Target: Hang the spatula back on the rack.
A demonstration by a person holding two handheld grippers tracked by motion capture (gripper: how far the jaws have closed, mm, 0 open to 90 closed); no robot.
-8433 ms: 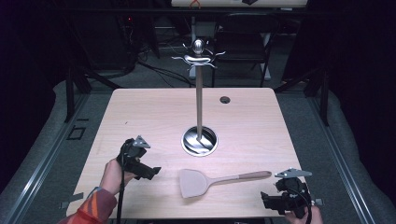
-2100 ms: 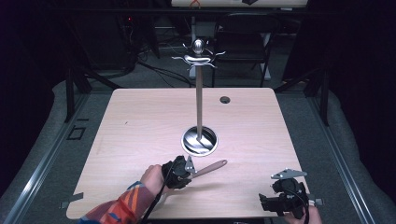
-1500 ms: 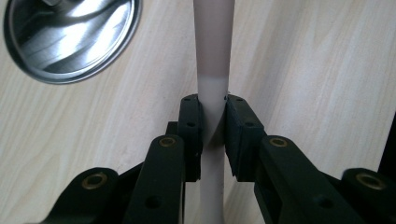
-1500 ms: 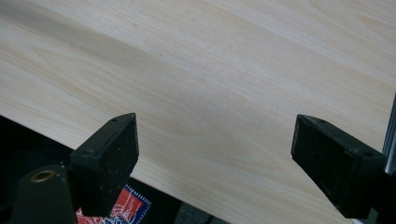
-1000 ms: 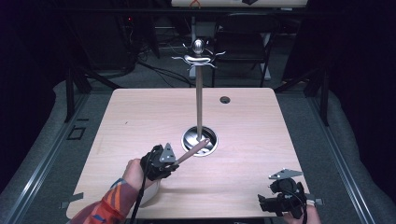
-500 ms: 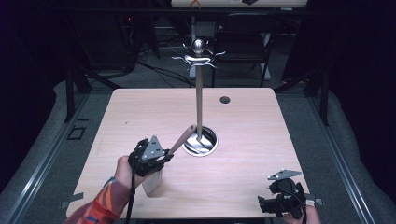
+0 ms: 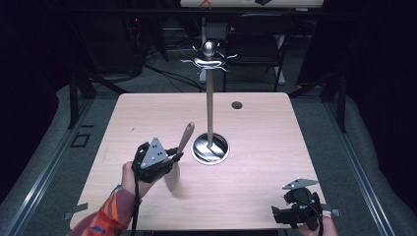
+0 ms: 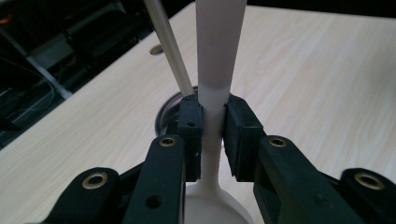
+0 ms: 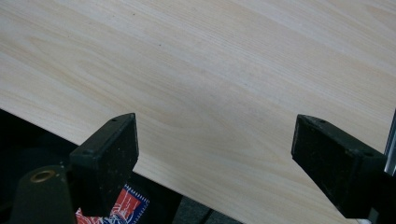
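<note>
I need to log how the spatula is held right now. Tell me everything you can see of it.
The spatula is pale grey-beige with a matte look, plastic or silicone by appearance. It has a broad flat blade, a thin neck and a long flat handle with a browner end. It stands nearly upright, blade down just above the table, handle tilted toward the metal stand. The left gripper is shut on its neck, one pad on each side.

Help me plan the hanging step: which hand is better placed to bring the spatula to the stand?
Left. Its gripper already clamps the spatula beside the stand; the right gripper waits open at the table's near edge.
</note>
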